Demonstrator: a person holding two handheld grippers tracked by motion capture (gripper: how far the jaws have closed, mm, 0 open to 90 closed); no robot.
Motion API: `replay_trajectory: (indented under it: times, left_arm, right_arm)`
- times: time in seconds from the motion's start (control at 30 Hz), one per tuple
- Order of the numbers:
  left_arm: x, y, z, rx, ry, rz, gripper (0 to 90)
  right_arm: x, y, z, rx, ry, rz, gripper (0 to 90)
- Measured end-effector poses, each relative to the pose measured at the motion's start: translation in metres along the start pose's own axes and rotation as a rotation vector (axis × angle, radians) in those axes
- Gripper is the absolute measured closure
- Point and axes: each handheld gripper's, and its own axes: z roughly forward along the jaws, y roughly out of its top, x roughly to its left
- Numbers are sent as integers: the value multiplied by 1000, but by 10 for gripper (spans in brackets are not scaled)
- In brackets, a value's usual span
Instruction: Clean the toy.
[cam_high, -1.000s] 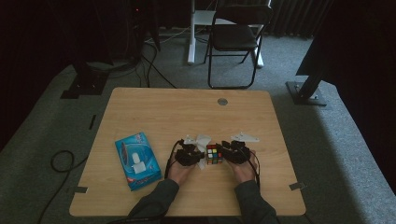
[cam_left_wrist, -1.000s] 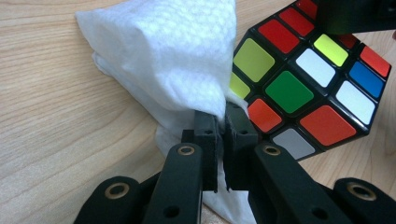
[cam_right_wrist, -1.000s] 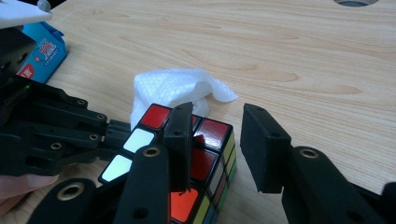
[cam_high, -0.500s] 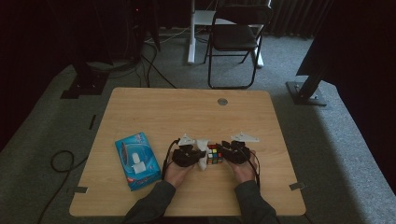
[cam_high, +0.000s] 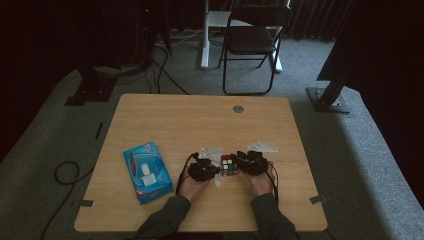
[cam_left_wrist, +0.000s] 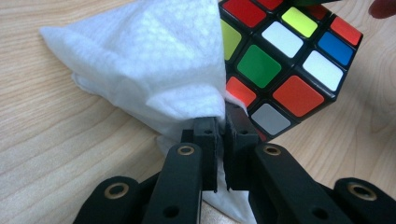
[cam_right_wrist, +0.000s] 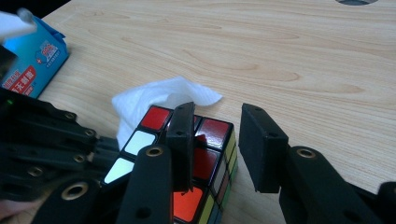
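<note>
The wooden surface (cam_high: 165, 120) is seen from above, with a black folding chair (cam_high: 252, 37) standing on the grey carpet beyond its far edge. A small round grey insert (cam_high: 238, 108) is set into the surface near that far edge.

A blue pack of tissues (cam_high: 146, 171) lies flat towards the left front of the surface, well apart from the hands.

Both forearms enter from the bottom edge of the high view. The left hand-held gripper (cam_high: 204, 170) and the right hand-held gripper (cam_high: 248, 163) are held on either side of a Rubik's cube (cam_high: 229, 165), which sits between them near the front middle of the surface.

In the left gripper view, the jaws of the left hand-held gripper are pressed together on a white tissue (cam_left_wrist: 154, 70), which is draped against one face of the cube.

In the right gripper view, the right hand-held gripper's jaws have just been closing. One jaw lies across the cube's top face and the other stands past its side; the cube's edge is between them. Whether both pads press cannot be told.
</note>
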Motion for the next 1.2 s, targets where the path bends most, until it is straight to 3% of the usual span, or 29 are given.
replay_trajectory:
  times: [0.3,0.43,0.7,0.8,0.9,1.1,1.2]
  left_arm:
    - [-1,0,-5,-17,-8,-4,852]
    - [-2,2,-17,-56,-27,-10,851]
    - [-13,5,-36,-101,-78,23,850]
    - [-17,4,-32,-80,-78,42,850]
    - [-13,1,-26,-65,-73,28,850]
    - [-13,-9,-5,15,-26,46,850]
    - [-13,-9,-5,7,-18,45,851]
  right_arm:
    - [0,0,0,-1,0,1,660]
    - [0,0,0,-1,2,1,660]
    - [0,0,0,-2,0,3,660]
    - [0,0,0,-2,0,3,660]
    - [0,0,0,-2,0,3,660]
    - [0,0,0,-4,-1,2,660]
    - [2,0,0,-5,-10,-12,668]
